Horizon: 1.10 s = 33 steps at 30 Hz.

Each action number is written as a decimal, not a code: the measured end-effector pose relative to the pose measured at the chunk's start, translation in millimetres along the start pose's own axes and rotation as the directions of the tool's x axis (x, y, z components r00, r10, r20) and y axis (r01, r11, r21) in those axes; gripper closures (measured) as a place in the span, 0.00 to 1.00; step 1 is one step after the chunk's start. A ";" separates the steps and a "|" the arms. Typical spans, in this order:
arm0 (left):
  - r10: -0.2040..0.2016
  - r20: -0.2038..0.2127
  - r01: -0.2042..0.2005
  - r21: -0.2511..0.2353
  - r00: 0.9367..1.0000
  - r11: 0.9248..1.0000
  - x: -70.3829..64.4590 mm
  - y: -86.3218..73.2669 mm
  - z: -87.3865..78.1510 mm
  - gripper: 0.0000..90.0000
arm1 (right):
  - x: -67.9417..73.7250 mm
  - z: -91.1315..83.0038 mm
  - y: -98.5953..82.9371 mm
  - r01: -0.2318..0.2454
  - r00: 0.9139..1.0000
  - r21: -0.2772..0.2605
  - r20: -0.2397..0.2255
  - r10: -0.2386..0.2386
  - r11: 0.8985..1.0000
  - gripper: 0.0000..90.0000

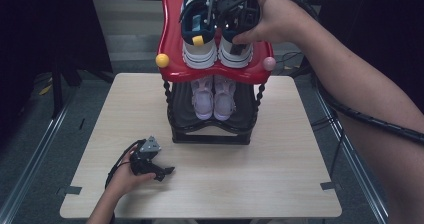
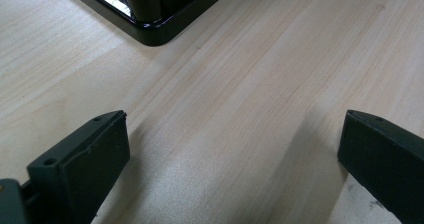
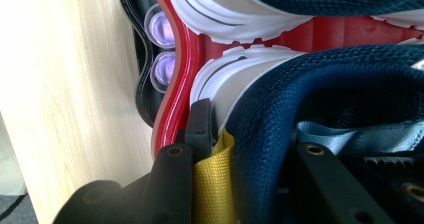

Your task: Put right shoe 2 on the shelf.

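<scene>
A two-tier shoe rack stands at the back of the wooden table [image 1: 240, 184]. Its red top shelf [image 1: 171, 39] carries a pair of navy-and-white sneakers. My right gripper [image 1: 239, 19] is shut on the heel collar of the right sneaker [image 1: 235, 55]. In the right gripper view one jaw is outside the heel by a yellow pull tab [image 3: 212, 179] and the other is inside the navy collar [image 3: 310, 84]. The left sneaker [image 1: 198, 21] stands free beside it. My left gripper [image 1: 166, 173] rests on the table front left of the rack, open [image 2: 235, 134], with bare wood between its jaws.
A pair of lilac shoes [image 1: 214, 96] sits on the black lower shelf [image 1: 182, 111]. A yellow ball [image 1: 162, 60] and a pink ball [image 1: 269, 63] cap the red shelf's front corners. The rack's black base corner [image 2: 150, 24] lies ahead of the left gripper.
</scene>
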State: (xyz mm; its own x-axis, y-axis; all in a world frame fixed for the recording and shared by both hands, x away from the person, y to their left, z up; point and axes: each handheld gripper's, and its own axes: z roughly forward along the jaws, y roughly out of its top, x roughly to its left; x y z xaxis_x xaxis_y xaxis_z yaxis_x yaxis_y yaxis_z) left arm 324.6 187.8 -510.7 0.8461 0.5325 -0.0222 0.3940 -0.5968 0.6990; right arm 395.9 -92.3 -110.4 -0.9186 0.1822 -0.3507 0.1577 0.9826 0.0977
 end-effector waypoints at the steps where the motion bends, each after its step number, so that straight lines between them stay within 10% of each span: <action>1: 0.002 0.000 -0.002 0.002 1.000 1.000 0.1 0.0 -0.1 0.00 | -0.2 0.0 0.0 0.004 1.000 -0.001 0.002 -0.004 1.000 0.79; 25: 0.000 0.000 0.000 0.000 1.000 1.000 0.0 0.0 -0.1 0.00 | 2.4 2.2 -4.5 -0.026 1.000 -0.034 0.002 0.026 0.999 0.77; 33: -0.006 -0.001 0.006 -0.005 1.000 1.000 -0.4 -0.1 0.2 0.00 | 0.5 0.5 -9.7 -0.043 0.999 -0.067 0.012 0.044 0.997 0.61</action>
State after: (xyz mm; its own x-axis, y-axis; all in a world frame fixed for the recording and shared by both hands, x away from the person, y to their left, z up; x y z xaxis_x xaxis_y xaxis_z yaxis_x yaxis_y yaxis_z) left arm 324.3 187.6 -510.9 0.8435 0.5366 -0.0258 0.3972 -0.5906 0.7024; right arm 394.1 -101.7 -112.0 -0.9061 0.2261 -0.3576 0.1728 0.9693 0.1751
